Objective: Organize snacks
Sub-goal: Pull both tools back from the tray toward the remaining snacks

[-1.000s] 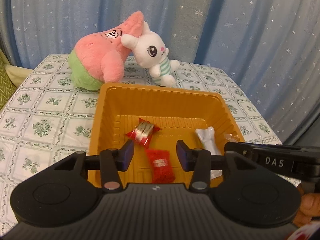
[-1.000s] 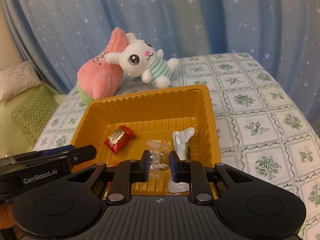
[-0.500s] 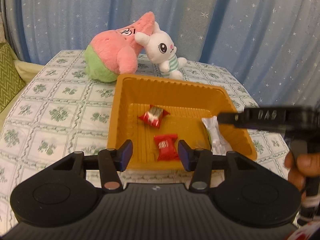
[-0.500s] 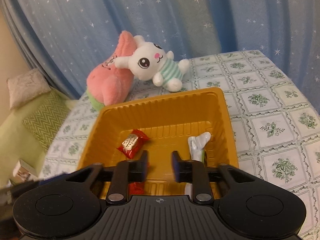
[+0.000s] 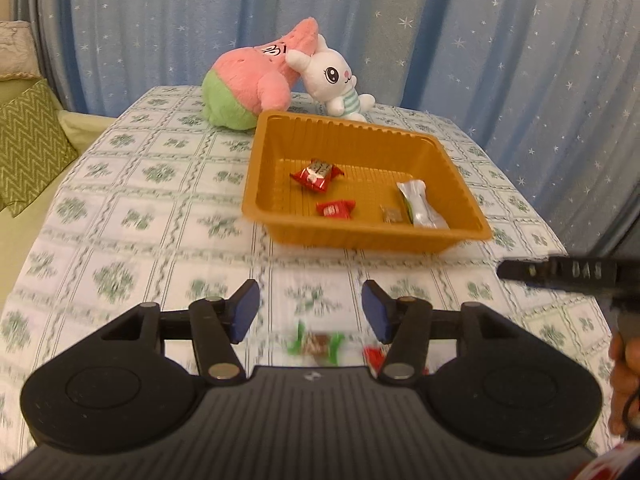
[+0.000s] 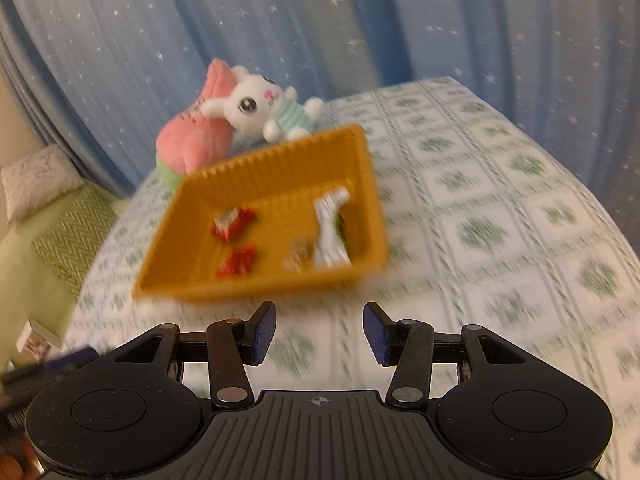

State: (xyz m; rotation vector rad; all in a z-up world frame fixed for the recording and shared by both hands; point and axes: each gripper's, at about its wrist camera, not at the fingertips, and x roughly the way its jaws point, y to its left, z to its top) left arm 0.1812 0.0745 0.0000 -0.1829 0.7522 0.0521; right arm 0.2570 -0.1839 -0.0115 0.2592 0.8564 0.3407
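on the checked cloth near the left gripper [image 5: 310, 312] lie two loose sweets [image 5: 316, 343] — both it and the right gripper [image 6: 319, 333] gape wide, empty. four snacks already sit in the orange tray [image 5: 460, 236]. blur suggests haste — a rushed pinch could skid a wrapper away.

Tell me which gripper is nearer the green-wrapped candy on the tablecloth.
Left. The left gripper hangs open right over the green-wrapped candy. The right gripper is off to that candy's right, at the view's edge.

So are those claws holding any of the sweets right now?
No. The left claw and right claw are both open and empty, above the tablecloth.
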